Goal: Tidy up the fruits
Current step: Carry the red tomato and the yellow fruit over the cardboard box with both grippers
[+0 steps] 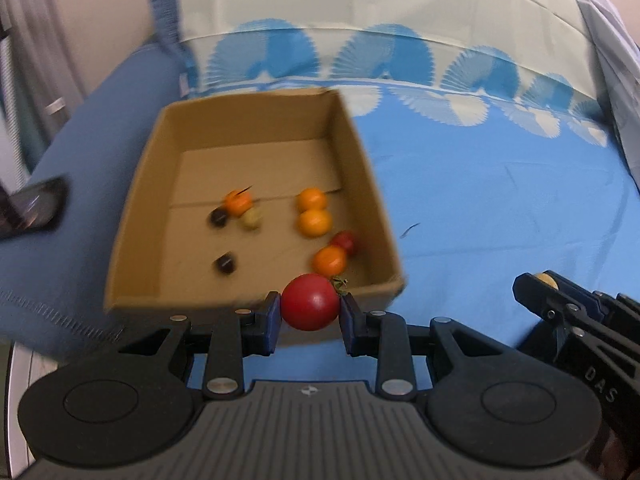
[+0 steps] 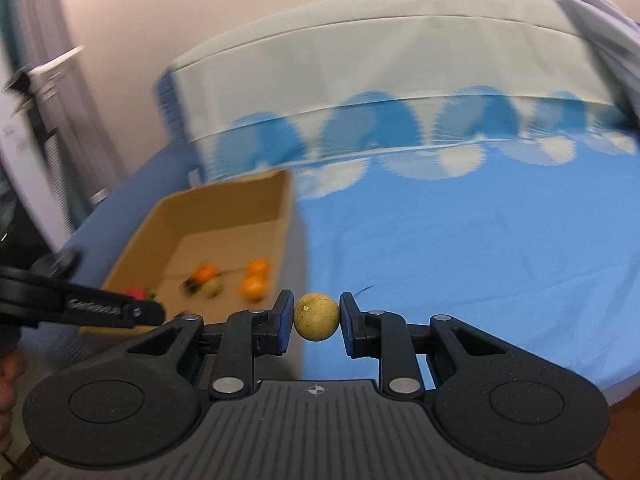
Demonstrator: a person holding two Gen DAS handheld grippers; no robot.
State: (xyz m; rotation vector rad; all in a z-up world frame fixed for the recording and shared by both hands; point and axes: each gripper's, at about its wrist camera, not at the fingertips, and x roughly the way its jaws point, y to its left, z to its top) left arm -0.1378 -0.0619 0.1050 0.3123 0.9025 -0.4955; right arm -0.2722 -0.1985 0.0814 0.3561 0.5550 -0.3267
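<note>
While the left gripper (image 1: 309, 307) has its jaws clamped on a red tomato (image 1: 310, 302), the cardboard box (image 1: 256, 120) of fruit lies just beyond them. In the right view, the right gripper (image 2: 316, 317) has its jaws clamped on a tan round fruit (image 2: 316, 317), box ahead-left; both seem mid-carry, needing release over the box.

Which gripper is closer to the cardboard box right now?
Left. The left gripper holds a tomato at the cardboard box near wall; the right gripper is off to its right.
</note>
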